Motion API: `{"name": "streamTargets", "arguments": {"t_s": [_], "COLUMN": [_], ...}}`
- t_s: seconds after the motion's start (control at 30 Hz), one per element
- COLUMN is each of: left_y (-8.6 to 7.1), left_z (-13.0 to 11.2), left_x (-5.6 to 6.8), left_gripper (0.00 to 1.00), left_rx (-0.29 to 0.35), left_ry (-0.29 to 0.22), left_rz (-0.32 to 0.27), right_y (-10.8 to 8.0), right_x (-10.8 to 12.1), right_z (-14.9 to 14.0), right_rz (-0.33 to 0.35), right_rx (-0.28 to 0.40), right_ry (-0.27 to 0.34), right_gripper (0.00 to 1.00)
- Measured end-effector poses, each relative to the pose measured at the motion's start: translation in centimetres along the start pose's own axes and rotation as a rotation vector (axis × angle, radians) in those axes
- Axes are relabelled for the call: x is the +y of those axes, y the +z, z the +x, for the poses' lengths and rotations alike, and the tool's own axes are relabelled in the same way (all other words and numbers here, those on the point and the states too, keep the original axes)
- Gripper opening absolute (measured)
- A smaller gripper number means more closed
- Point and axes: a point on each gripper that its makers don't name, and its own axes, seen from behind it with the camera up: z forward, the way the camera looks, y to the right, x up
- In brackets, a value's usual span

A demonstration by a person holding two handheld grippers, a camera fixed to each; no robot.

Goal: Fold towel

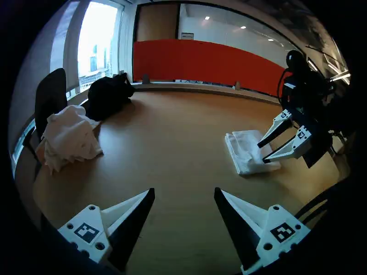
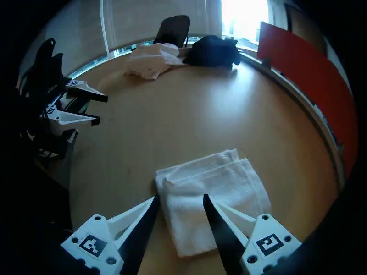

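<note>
On the wooden desk [image 1: 183,137], toward its right side in the left gripper view, lies the folded towel [image 1: 250,152]. It is a white, flat, roughly rectangular bundle with several layers showing along one edge.

Right gripper [image 2: 181,197]: the fingers are spread apart and released. In the right gripper view the two dark tips sit over the near edge of the folded towel, one close to its left corner and the other further in over the cloth. Nothing is pinched between them. Whether the tips touch the fabric cannot be determined. In the left gripper view the same gripper is seen at the towel's right edge, fingers parted and angled down toward it.

Left gripper [image 1: 183,189]: the fingers are released and set wide, above bare desk surface, with nothing between them. It stands well apart from the folded towel. The right gripper view shows it at the left edge of the desk, fingers parted.

Other items noted:
- A heap of white cloth [image 1: 69,135], loose and unfolded, is at the far left of the desk.
- A black bag [image 1: 108,94] rests just beside that heap, nearer the window [image 1: 94,41].
- A dark chair [image 1: 48,98] stands behind the heap at the desk's edge.
- A red panel [image 1: 206,59] runs along the far side of the desk.
</note>
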Motion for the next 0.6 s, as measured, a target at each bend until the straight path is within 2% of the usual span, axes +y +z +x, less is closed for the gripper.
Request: {"name": "streamTargets", "arguments": {"t_s": [0.6], "left_y": [0.3], "left_z": [0.5], "left_x": [0.0], "left_gripper": [0.96], "left_rx": [0.003], "left_ry": [0.013], "left_rz": [-0.014], "right_y": [-2.9], "right_x": [0.0], "right_z": [-5.7], "right_rz": [-0.073], "right_rx": [-0.051], "right_ry": [0.068], "right_gripper": [0.72]}}
